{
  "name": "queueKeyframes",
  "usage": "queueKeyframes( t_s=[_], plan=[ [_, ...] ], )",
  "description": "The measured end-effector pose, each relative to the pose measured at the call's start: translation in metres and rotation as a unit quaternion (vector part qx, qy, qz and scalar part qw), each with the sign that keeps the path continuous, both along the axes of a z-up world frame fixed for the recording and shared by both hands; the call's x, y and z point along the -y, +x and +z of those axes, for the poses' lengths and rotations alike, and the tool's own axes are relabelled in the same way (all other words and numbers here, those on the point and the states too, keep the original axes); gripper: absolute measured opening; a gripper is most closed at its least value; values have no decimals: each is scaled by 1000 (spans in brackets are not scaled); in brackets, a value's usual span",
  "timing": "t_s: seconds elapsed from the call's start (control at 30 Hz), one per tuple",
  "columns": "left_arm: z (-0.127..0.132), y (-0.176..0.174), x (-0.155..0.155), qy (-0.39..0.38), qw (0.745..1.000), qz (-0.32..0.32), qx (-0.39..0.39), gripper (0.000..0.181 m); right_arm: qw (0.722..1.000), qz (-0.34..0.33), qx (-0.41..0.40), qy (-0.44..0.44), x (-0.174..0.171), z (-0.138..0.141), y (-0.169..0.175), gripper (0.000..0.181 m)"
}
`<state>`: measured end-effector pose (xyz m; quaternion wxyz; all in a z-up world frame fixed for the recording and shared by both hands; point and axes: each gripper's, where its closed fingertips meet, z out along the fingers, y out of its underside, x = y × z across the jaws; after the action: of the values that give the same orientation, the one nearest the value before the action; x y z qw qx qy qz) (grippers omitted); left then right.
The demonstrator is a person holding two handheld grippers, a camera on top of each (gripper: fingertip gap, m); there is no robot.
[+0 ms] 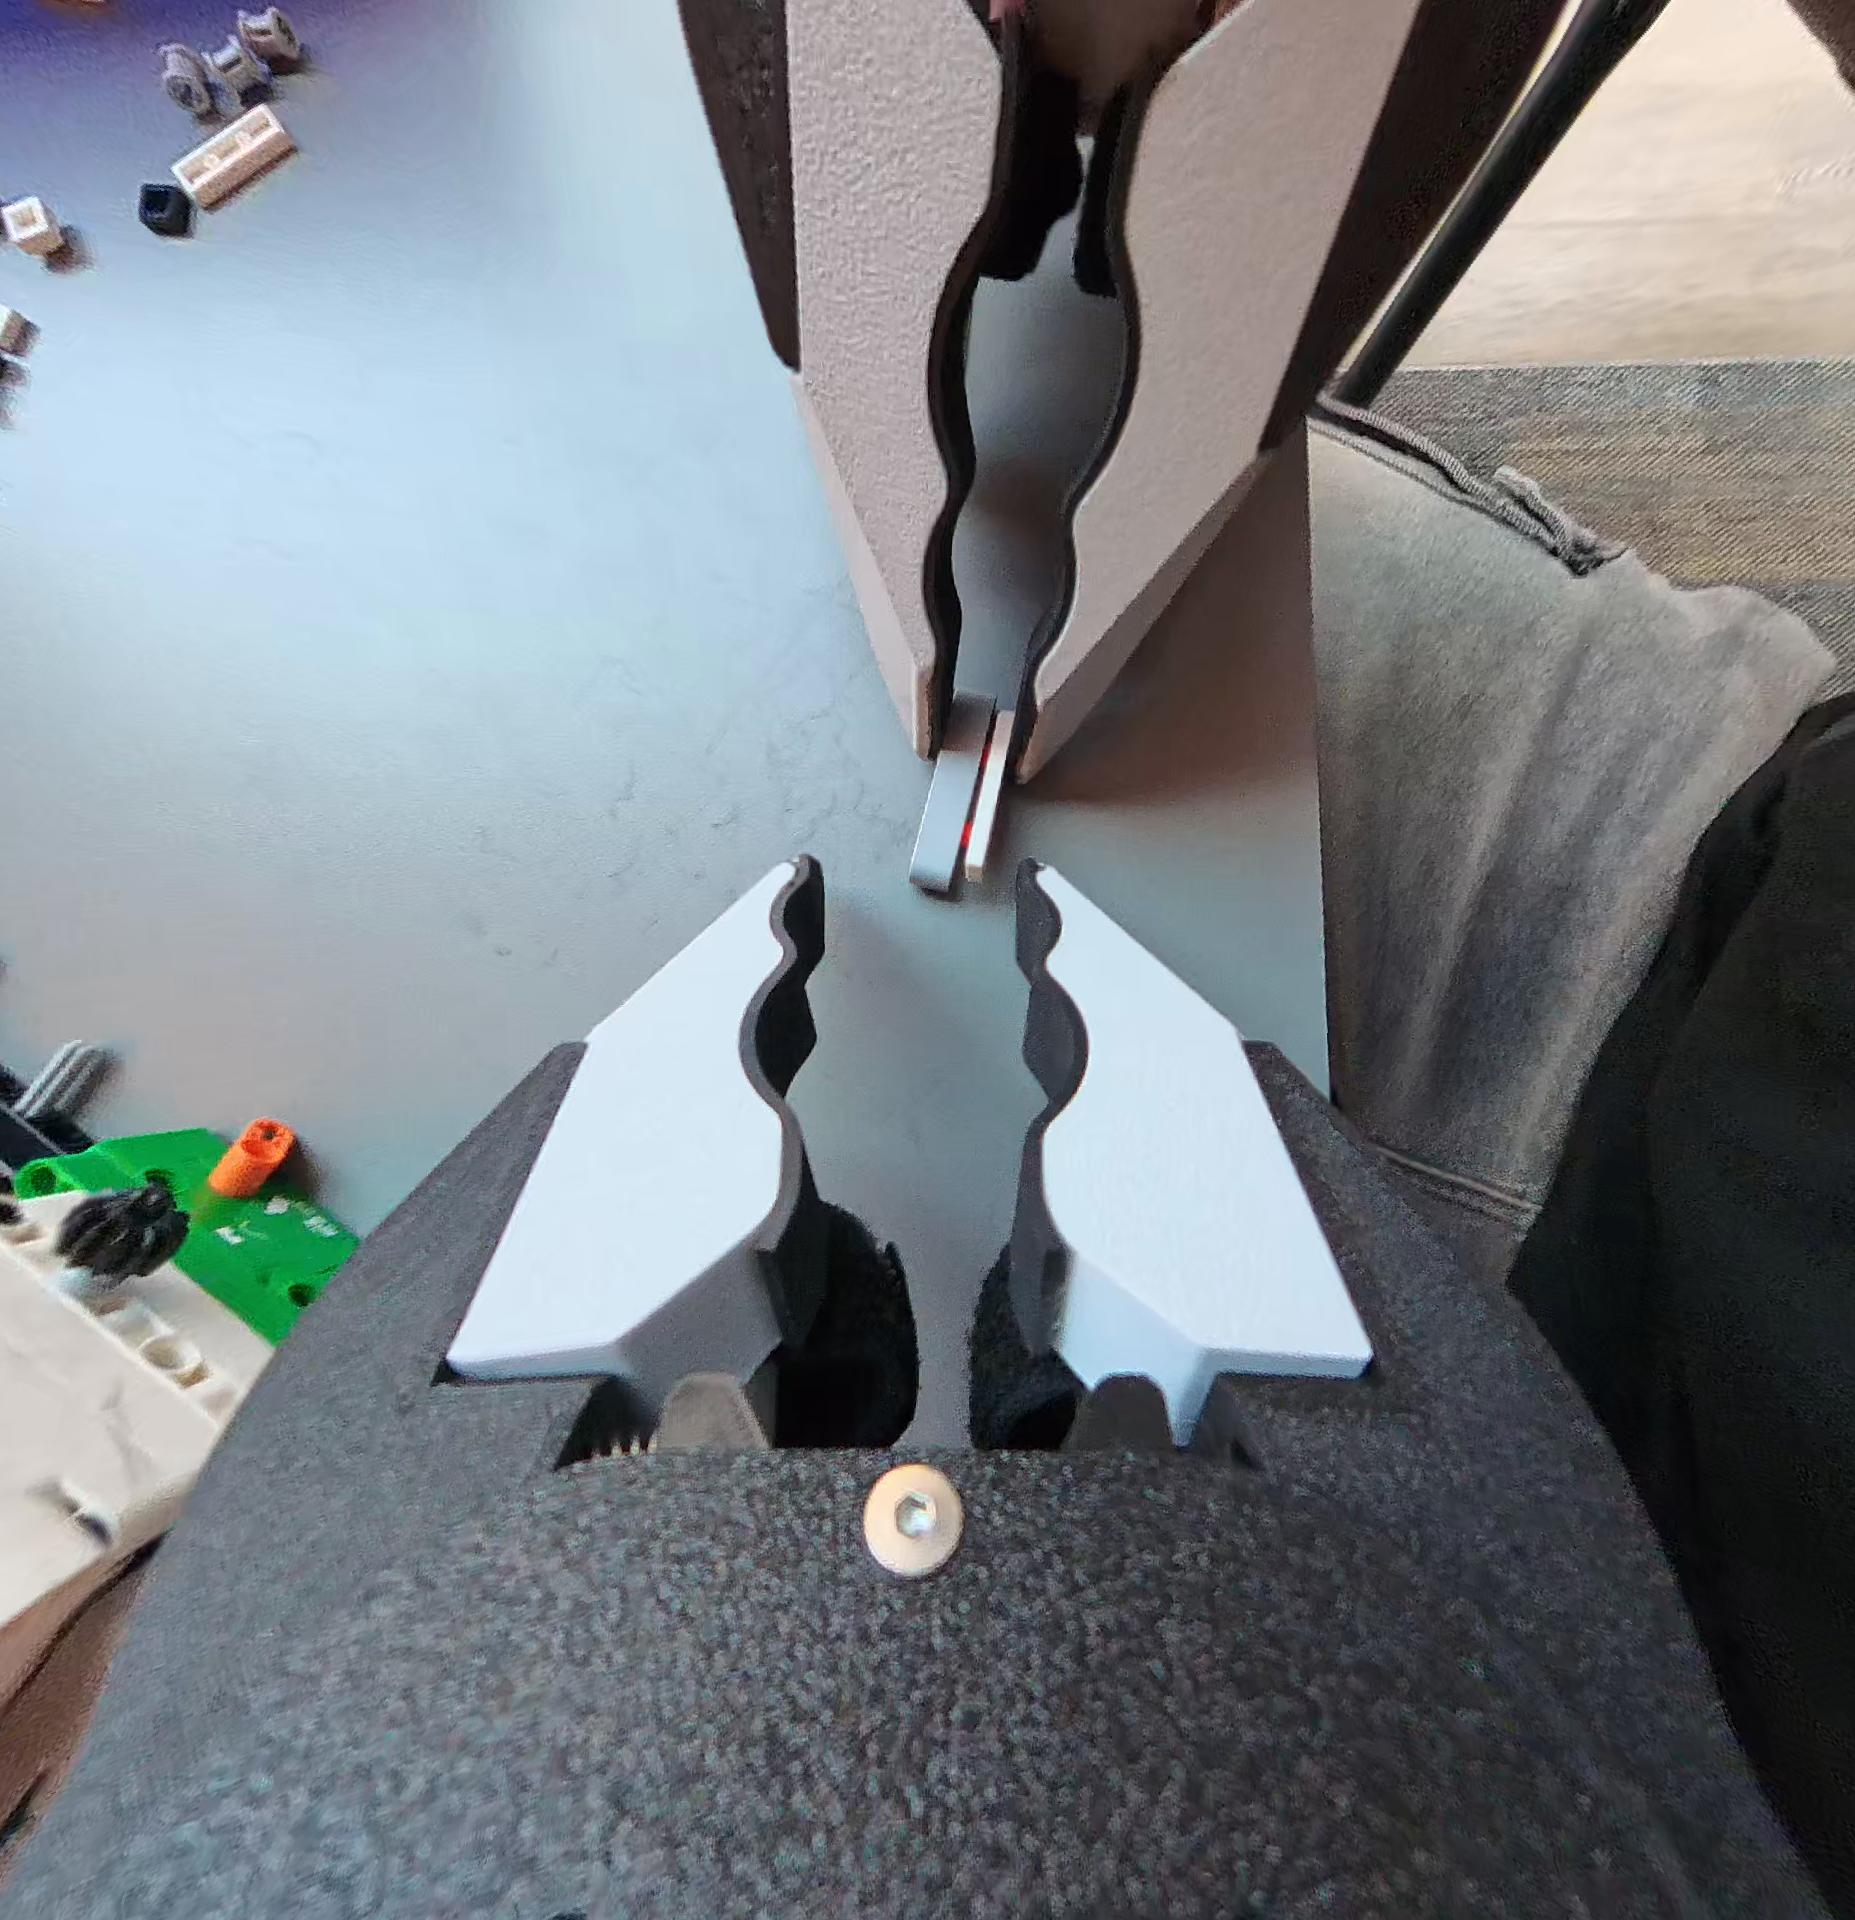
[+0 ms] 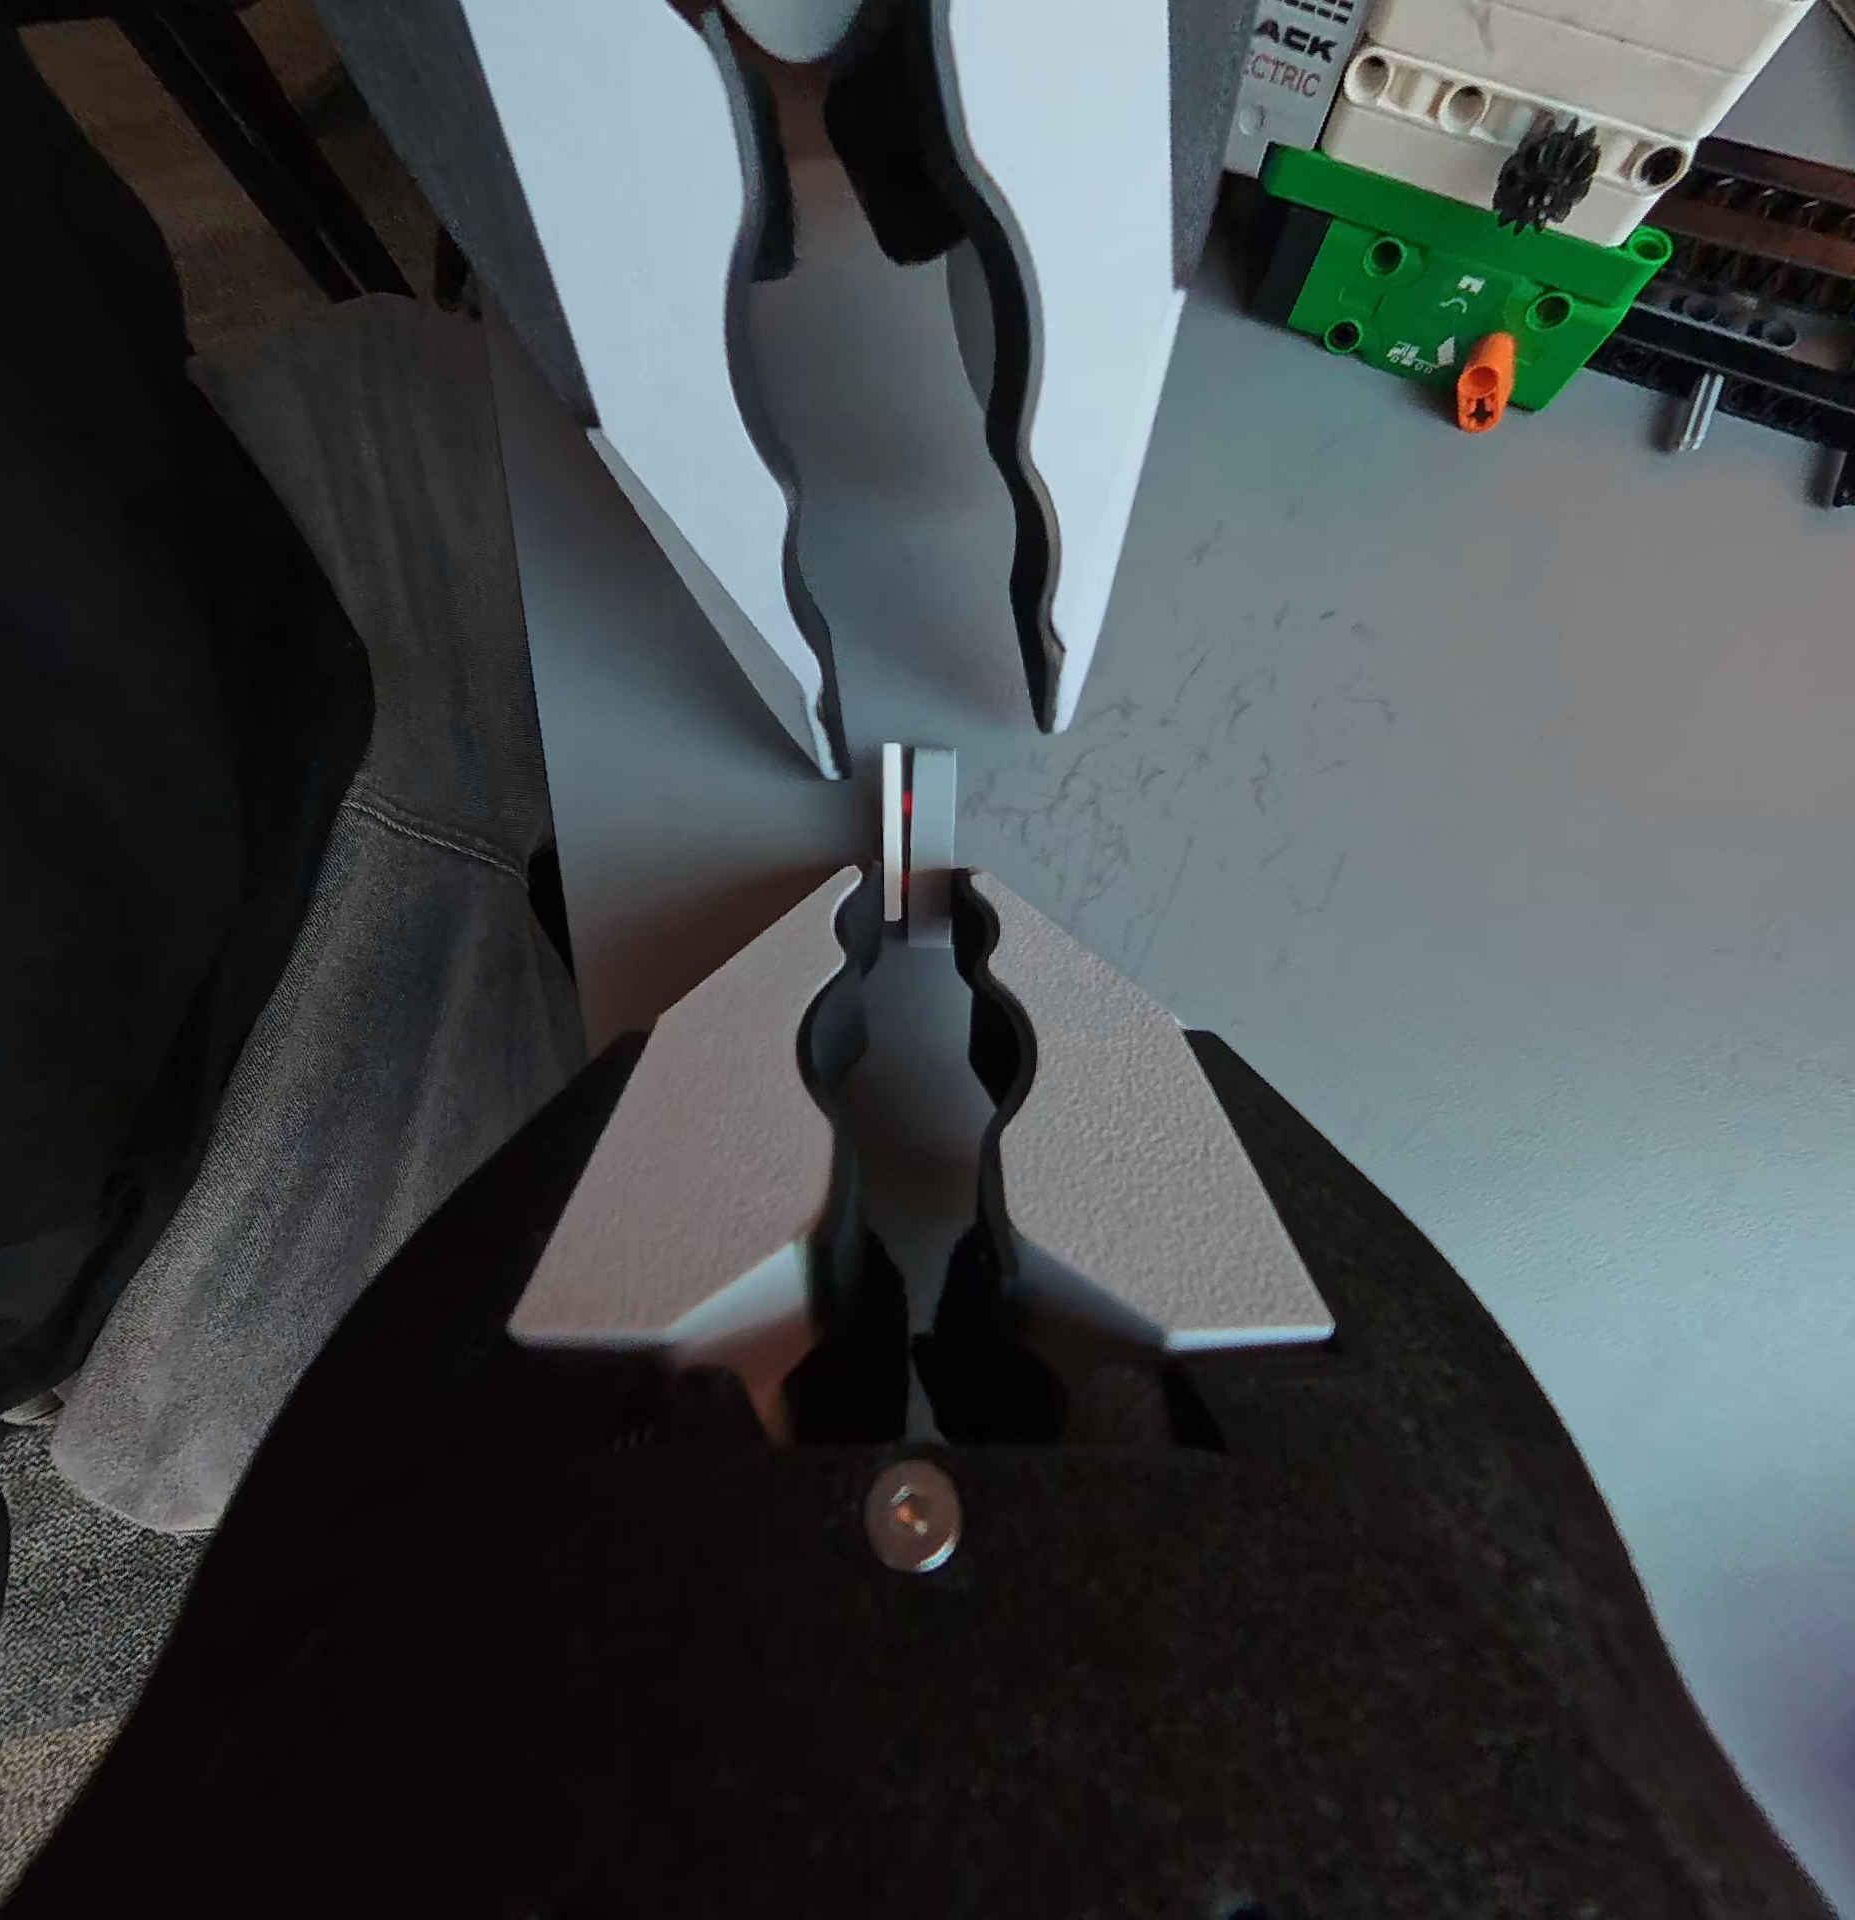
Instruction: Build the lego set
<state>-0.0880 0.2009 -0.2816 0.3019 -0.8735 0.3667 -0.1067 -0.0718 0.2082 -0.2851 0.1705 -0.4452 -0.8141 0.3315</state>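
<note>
Your right gripper (image 2: 907, 883) is pinching one end of a small flat stack of plates (image 2: 915, 831), a white one and a grey one with a sliver of red between, held above the grey bench (image 2: 1422, 831) close to its near edge. The stack's long axis runs straight out from those fingers toward your left gripper (image 1: 918, 883), which faces it head-on. The left fingers (image 1: 694, 1091) are spread with nothing between them, and the free end of the stack sits just beyond their tips, roughly centred on the gap. The left gripper is the one placed to take that end. The green and white assembly (image 2: 1463, 291) stands well apart, across the bench
</note>
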Motion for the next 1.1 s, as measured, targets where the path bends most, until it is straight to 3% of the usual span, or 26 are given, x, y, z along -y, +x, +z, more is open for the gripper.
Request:
queueKeyframes(
  t_s=[0.27, 0.43, 0.7, 0.93, 1.1],
  plan=[
    [-3, 8, -6, -7, 999, 11, 35, 33, 1000, 6, 1, 19, 0, 0, 0, 12],
    [14, 11, -10, -5, 994, 29, 101, 25, 1000, 10, 10, 19, 0, 0, 1, 12],
    [-3, 7, -7, -6, 998, 26, 57, 25, 1000, 11, 13, 20, -1, 0, 0, 12],
    [0, 9, -3, 8, 999, 3, 47, 25, 1000, 11, 13, 20, -1, 0, 1, 12],
    [-4, 13, -4, 2, 999, -1, 50, 14, 1000, 12, 8, 19, -1, -1, 1, 12]
  ],
)
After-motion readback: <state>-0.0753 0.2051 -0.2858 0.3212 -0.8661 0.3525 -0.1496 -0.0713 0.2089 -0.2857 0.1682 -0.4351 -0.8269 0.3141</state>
